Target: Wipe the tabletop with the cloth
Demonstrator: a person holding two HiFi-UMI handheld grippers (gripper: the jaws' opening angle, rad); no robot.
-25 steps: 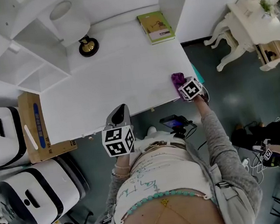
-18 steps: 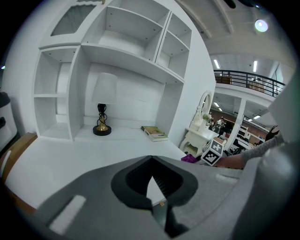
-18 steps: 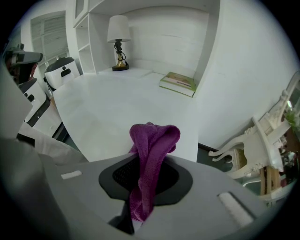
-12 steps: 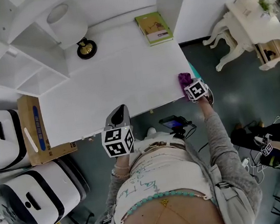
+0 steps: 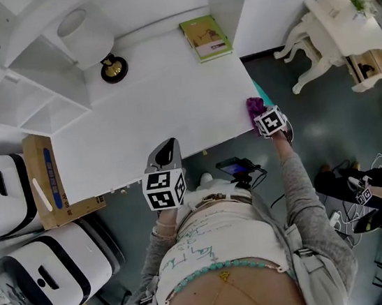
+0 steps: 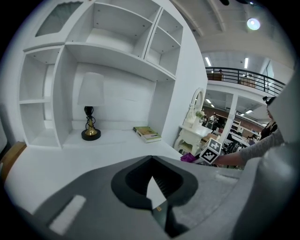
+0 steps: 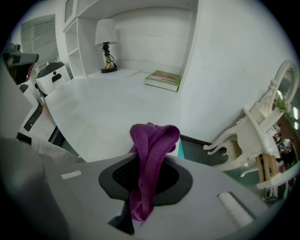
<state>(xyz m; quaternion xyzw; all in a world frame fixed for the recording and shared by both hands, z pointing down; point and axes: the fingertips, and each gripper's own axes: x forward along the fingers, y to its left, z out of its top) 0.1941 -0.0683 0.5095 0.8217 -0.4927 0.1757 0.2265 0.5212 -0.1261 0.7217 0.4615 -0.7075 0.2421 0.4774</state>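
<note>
The purple cloth [image 5: 255,106] sits at the front right corner of the white tabletop [image 5: 155,97], at its right edge. My right gripper [image 5: 261,113] is shut on it. In the right gripper view the cloth [image 7: 152,154] rises bunched out of the right gripper [image 7: 146,180], with the tabletop [image 7: 108,103] stretching beyond. My left gripper [image 5: 165,153] hovers at the table's front edge, left of centre, shut and holding nothing. In the left gripper view the left gripper [image 6: 157,190] points across the tabletop [image 6: 93,150] toward the back shelves.
A lamp [image 5: 98,41] and a green book [image 5: 206,37] stand at the table's back. A cardboard box [image 5: 46,177] and two white appliances [image 5: 2,185] are to the left. An ornate white dressing table [image 5: 332,30] is at the right.
My right gripper has slid the cloth to the right, up to the table's right edge. The left gripper has stayed at the front edge.
</note>
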